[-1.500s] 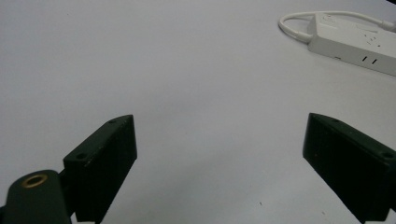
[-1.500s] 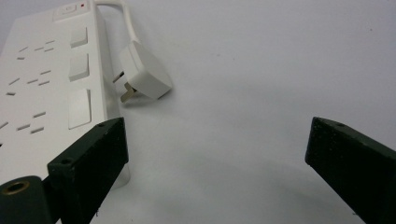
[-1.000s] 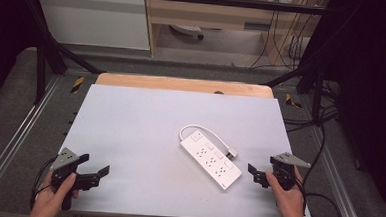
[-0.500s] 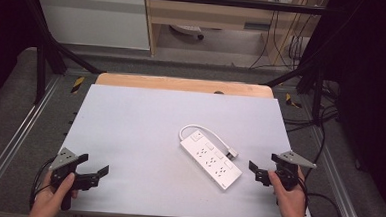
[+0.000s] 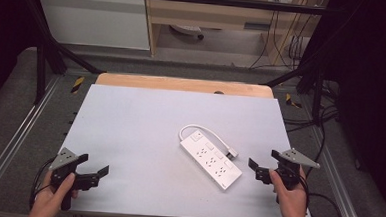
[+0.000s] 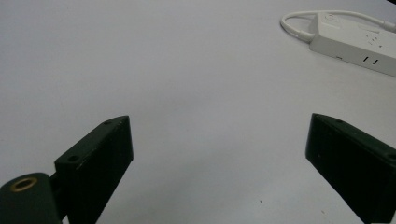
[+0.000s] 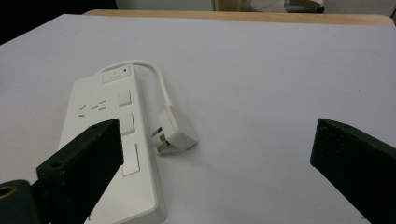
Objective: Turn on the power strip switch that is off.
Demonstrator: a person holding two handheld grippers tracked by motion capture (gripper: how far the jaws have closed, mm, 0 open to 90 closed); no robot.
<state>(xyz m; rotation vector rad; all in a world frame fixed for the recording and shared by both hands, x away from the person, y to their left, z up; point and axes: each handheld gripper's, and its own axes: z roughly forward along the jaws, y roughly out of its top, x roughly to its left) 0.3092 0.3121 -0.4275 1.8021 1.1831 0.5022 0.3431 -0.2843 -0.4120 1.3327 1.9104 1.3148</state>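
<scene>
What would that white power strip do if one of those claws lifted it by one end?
The power strip looks like a rigid plastic bar, so it would probably stay straight rather than sag. Its short cord curves loosely, so the plug would likely dangle and swing. The smooth casing may slip between the open right gripper jaws.

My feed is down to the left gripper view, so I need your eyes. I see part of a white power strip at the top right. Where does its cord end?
Observer: In a white plug lying flat on the table, right beside the power strip and not plugged in.
Operator: Where is the right gripper?
Observer: The right gripper is low over the table's right edge, just off the strip's near end.
Operator: Open or shut?
Observer: Open, with nothing between the jaws.
Operator: Is the strip square to the table?
Observer: No. In the high view it lies diagonally, switch end farther from the person.
</scene>
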